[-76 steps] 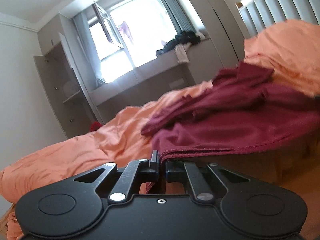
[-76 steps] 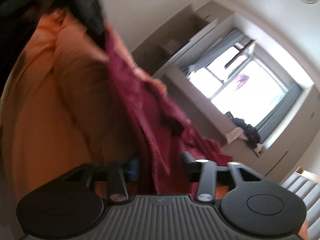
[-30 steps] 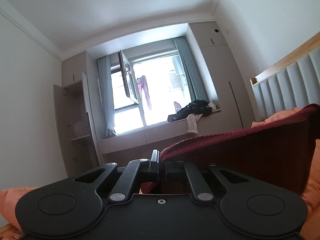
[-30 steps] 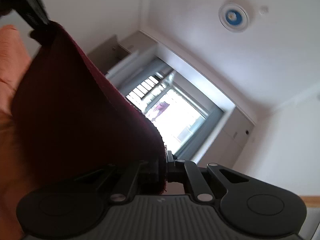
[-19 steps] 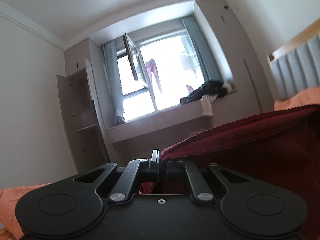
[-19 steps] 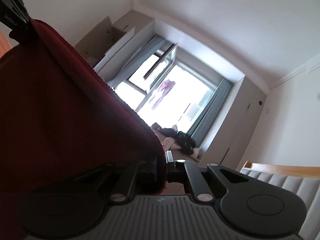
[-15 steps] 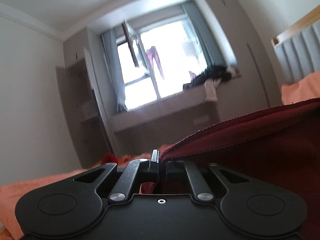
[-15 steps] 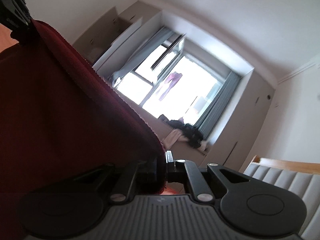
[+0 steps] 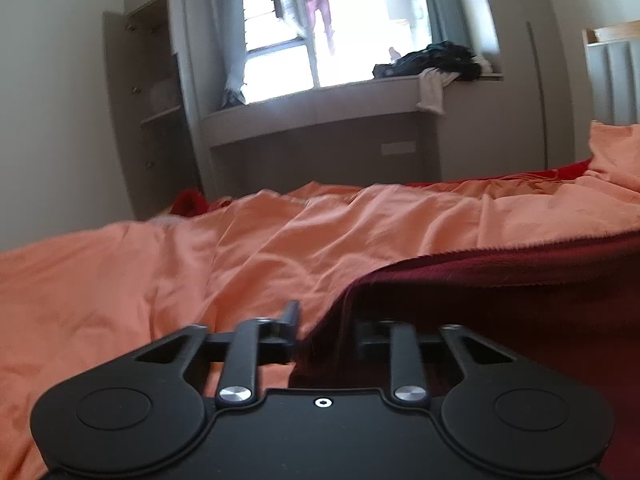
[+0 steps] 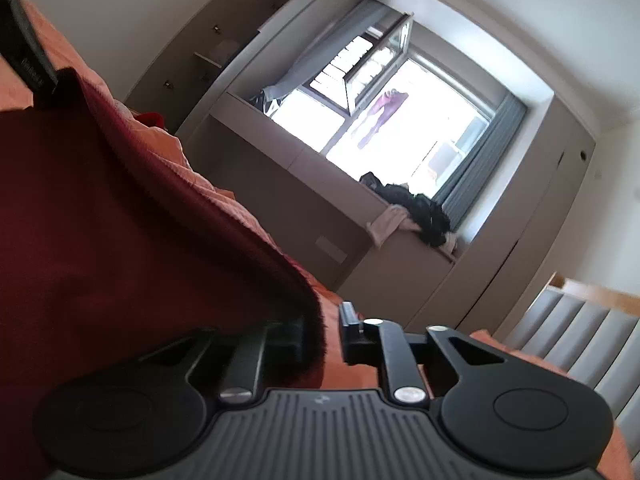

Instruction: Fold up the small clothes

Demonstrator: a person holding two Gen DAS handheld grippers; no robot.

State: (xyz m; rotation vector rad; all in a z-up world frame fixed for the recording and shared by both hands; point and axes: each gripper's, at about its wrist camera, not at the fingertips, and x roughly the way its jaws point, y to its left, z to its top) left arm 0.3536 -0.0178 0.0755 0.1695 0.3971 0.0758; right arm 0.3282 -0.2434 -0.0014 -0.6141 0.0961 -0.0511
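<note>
A dark red garment (image 9: 500, 292) lies low over the orange bed cover (image 9: 200, 272), filling the right of the left wrist view. My left gripper (image 9: 326, 320) is open; the garment's corner drapes between its jaws and hides the right finger. In the right wrist view the same garment (image 10: 120, 240) fills the left side. My right gripper (image 10: 324, 328) is open, with the garment's edge lying loose over its left finger. The other gripper's black body (image 10: 28, 60) touches the garment's far corner at the upper left.
A window bench (image 9: 320, 120) with a heap of dark clothes (image 9: 432, 58) runs along the far wall. An open cupboard (image 9: 148, 100) stands at the left. A grey padded headboard (image 10: 580, 336) is at the right. A red item (image 9: 190, 202) lies at the bed's far edge.
Both grippers came down from held high to just above the bed, and both opened; the garment, stretched taut between them before, now rests slack on the bed cover.
</note>
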